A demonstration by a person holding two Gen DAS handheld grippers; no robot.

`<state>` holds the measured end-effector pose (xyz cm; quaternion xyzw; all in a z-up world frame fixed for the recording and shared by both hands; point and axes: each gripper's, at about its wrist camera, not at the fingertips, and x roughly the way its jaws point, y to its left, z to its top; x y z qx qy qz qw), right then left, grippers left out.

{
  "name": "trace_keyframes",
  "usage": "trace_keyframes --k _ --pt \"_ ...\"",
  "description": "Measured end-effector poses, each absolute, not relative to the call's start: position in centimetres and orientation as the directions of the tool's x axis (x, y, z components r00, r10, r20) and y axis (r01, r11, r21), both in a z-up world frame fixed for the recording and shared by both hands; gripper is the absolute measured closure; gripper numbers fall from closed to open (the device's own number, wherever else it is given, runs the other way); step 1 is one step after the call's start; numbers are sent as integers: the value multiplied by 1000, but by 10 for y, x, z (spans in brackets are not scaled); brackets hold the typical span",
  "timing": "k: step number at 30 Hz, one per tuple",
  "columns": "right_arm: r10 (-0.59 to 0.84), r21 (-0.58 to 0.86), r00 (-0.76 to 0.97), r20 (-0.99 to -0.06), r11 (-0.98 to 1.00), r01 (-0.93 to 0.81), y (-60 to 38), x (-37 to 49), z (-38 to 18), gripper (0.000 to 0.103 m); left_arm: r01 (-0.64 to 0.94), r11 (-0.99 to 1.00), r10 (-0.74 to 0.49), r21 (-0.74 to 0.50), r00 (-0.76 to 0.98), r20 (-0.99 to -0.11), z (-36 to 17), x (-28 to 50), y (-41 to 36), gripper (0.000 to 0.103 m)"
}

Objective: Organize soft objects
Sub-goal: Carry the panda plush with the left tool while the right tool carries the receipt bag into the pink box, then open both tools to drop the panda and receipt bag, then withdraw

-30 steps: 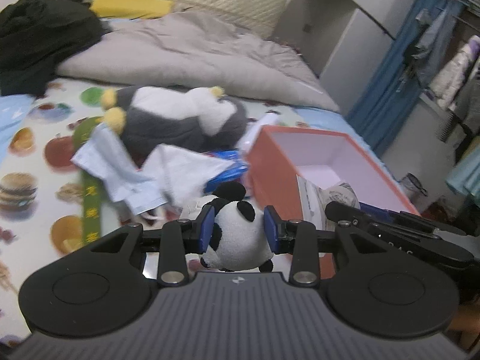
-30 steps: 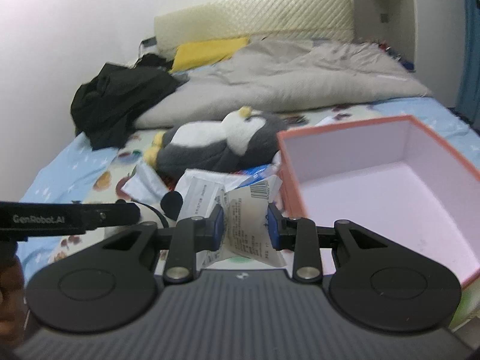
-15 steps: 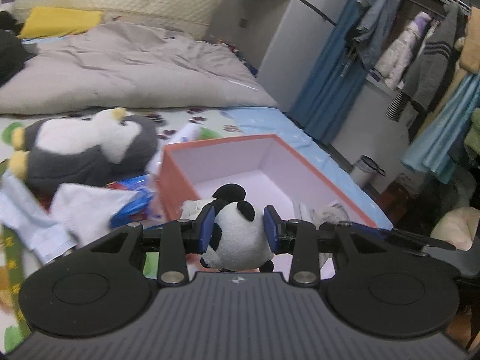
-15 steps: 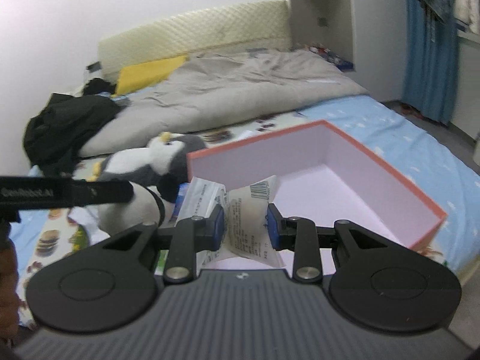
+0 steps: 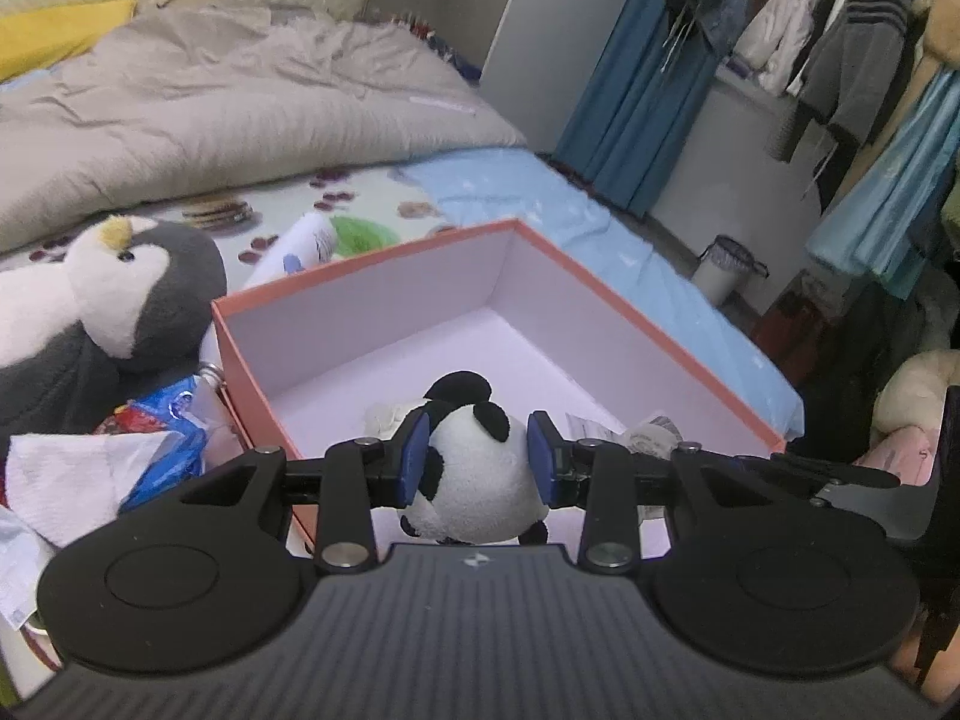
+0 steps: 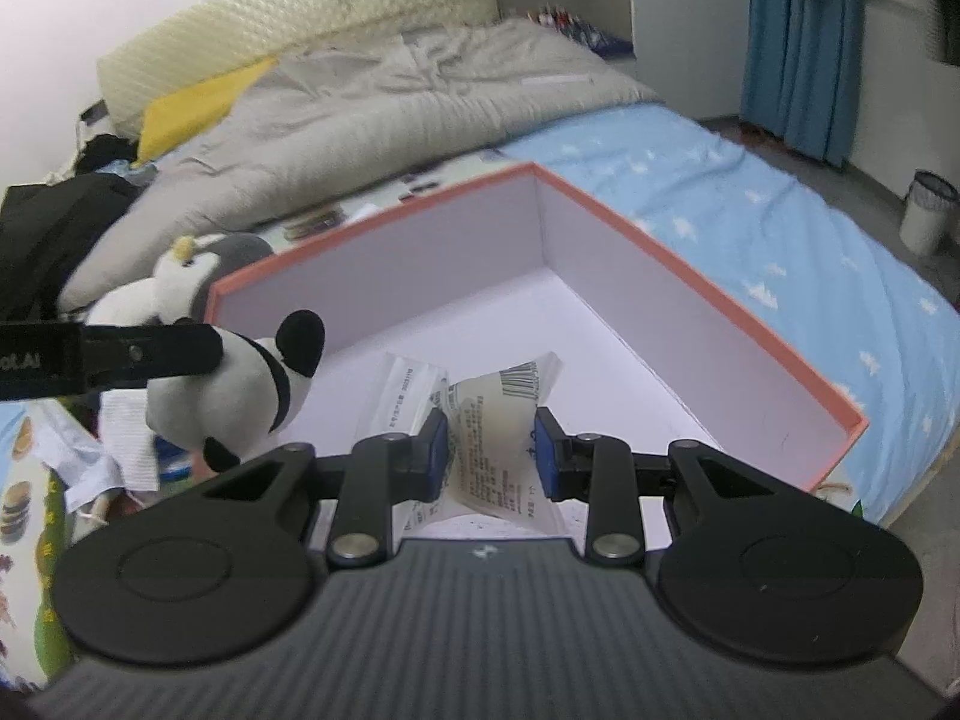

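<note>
Hovering over the open box (image 5: 660, 336), both grippers carry a load. The left gripper (image 5: 477, 461) has its fingers clamped on the toy panda (image 5: 474, 480), just inside the near rim. The right gripper (image 6: 489, 453) has its fingers pinched on a crinkly packet (image 6: 498, 420), above the box floor. To do this well, I'd say: bring each load lower, clear of the walls, and keep the two apart before letting go, so nothing bounces out. On the bed (image 6: 750, 210), the plush penguin (image 5: 114, 306) lies beside the box, waiting.
</note>
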<state>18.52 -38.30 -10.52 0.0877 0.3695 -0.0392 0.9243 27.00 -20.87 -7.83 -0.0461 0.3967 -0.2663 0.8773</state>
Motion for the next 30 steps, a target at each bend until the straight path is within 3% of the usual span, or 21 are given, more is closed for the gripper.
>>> trace_keyframes --k 6,8,9,10,11,13,30 --pt "-2 140 710 -704 980 142 -382 195 -111 66 435 860 -481 -266 518 -707 -92 285 -219 60" --pt "7 143 708 -706 981 134 -382 195 -111 64 435 867 -464 -243 527 -712 -93 287 -219 53" --pt "12 149 706 -708 980 133 -382 195 -111 61 434 871 -456 -233 532 -713 -93 287 -218 41" --pt "13 152 706 -708 979 135 -382 195 -111 53 433 872 -453 -227 540 -709 -92 285 -215 36" --pt "11 153 707 -708 979 138 -382 194 -111 44 433 872 -454 -226 548 -703 -90 283 -213 36" --pt "6 154 714 -700 978 143 -381 190 -109 40 433 872 -456 -229 551 -698 -88 280 -206 36" --pt "57 203 821 -568 977 73 -354 128 -69 39 406 888 -447 -217 647 -618 -55 205 -151 36"
